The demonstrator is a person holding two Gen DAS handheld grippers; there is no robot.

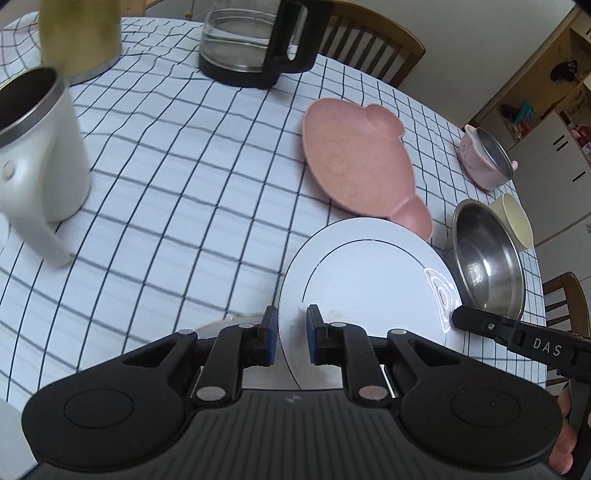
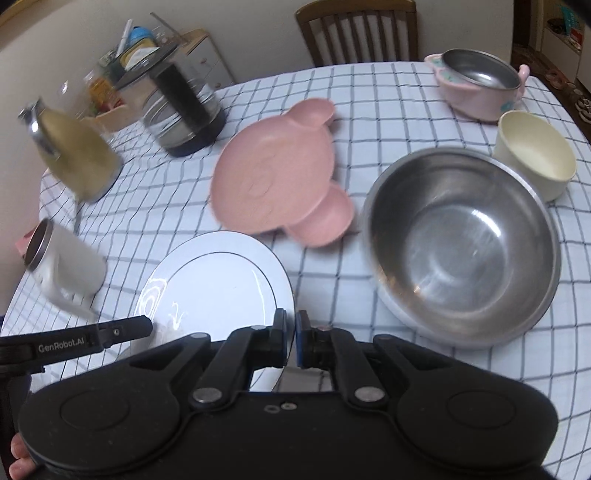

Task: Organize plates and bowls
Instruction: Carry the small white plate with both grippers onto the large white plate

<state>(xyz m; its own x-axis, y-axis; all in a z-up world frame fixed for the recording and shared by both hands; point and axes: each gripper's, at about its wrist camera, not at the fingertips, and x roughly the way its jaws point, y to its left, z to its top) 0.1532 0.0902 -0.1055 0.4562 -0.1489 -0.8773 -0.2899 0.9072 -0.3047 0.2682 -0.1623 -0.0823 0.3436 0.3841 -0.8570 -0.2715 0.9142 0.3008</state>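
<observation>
While both grippers pinched it, the white plate (image 1: 365,273) hung tilted over the checked tablecloth (image 1: 177,177), its near edge cut off behind the tool bodies in both views. The left gripper (image 1: 291,325) had its blue pads (image 1: 272,332) nipped on the plate's rim at about 7 o'clock; the right gripper (image 2: 290,332) had its jaws pressed nearly together on the opposite rim, at 5 o'clock in its own view. Whether the plate touched the cloth could not be told.

Just beyond the plate at 1 o'clock lay the pink bear-shaped dish (image 2: 280,173), one ear close to the plate's far rim. At 3 o'clock stood the steel bowl (image 2: 461,251), near the plate, with the cream cup (image 2: 535,155) just behind it and the pink-rimmed steel bowl (image 2: 480,85) farther back near the table's edge.

At 9 to 10 o'clock the white mug (image 1: 40,147) stood blurred; beyond it the yellow-green flask (image 1: 81,33) was cut off at the top, as was the glass kettle (image 1: 255,40) at 12 o'clock. A broad stretch of bare cloth lay open between mug, kettle and pink dish. Wooden chairs (image 1: 369,40) ringed the far edge. Fingertips (image 1: 565,443) showed at the frame's corner.
</observation>
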